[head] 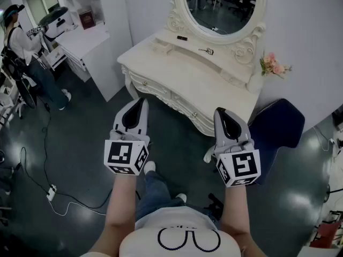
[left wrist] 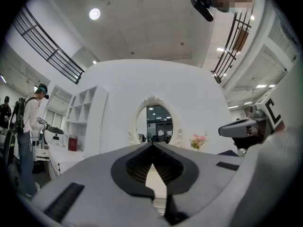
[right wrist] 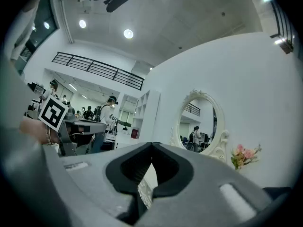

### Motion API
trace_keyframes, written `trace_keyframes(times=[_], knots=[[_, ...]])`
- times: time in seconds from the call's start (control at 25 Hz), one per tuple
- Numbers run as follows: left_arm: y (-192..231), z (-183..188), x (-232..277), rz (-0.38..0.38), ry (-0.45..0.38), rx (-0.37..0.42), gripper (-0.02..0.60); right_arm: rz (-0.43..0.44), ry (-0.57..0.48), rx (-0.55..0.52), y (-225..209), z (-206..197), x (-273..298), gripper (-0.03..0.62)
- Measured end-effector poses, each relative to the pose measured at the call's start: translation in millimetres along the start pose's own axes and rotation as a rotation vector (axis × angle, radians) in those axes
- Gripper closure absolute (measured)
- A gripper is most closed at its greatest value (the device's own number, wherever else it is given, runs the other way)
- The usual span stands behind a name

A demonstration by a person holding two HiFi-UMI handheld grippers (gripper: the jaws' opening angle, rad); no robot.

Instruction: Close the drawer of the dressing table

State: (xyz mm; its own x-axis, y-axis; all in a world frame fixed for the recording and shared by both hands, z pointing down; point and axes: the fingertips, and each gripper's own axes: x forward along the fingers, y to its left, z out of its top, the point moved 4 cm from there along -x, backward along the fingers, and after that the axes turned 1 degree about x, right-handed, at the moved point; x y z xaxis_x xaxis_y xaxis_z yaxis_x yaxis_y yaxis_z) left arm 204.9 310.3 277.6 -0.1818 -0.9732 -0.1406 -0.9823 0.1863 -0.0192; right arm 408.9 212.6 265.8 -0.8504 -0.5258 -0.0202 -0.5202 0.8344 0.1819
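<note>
The white ornate dressing table (head: pixel 182 74) with its oval mirror (head: pixel 217 4) stands ahead of me against the wall. Its drawer fronts (head: pixel 185 107) with small knobs look flush with the table's front from the head view. My left gripper (head: pixel 140 101) is held level just short of the table's front left, jaws together and nothing in them. My right gripper (head: pixel 220 112) hangs level before the table's right end, its jaws also together and empty. In the left gripper view the shut tips (left wrist: pixel 152 144) point at the mirror (left wrist: pixel 158 124). In the right gripper view the tips (right wrist: pixel 152 144) meet too.
A dark blue chair (head: pixel 278 125) stands right of the table, with pink flowers (head: pixel 273 66) on the table's right end. A white desk with shelves (head: pixel 91 42) is at the left, and a person (head: pixel 21 52) stands beside it. Cables and a power strip (head: pixel 51 191) lie on the floor.
</note>
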Motion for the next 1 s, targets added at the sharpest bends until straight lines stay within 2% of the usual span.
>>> trace_keyframes(times=[0.36, 0.52, 0.76, 1.0], knots=[[46, -17, 60, -0.015, 0.018, -0.001, 0.583, -0.017, 0.013, 0.015, -14, -11, 69, 0.594], [83, -27, 95, -0.029, 0.029, 0.001, 0.583, -0.019, 0.010, 0.045, -11, -17, 116, 0.592], [146, -44, 154, -0.069, 0.048, 0.007, 0.583, -0.045, 0.058, 0.041, -5, -30, 194, 0.592], [208, -59, 196, -0.117, 0.066, 0.000, 0.583, -0.093, 0.056, 0.101, 10, -36, 261, 0.592]])
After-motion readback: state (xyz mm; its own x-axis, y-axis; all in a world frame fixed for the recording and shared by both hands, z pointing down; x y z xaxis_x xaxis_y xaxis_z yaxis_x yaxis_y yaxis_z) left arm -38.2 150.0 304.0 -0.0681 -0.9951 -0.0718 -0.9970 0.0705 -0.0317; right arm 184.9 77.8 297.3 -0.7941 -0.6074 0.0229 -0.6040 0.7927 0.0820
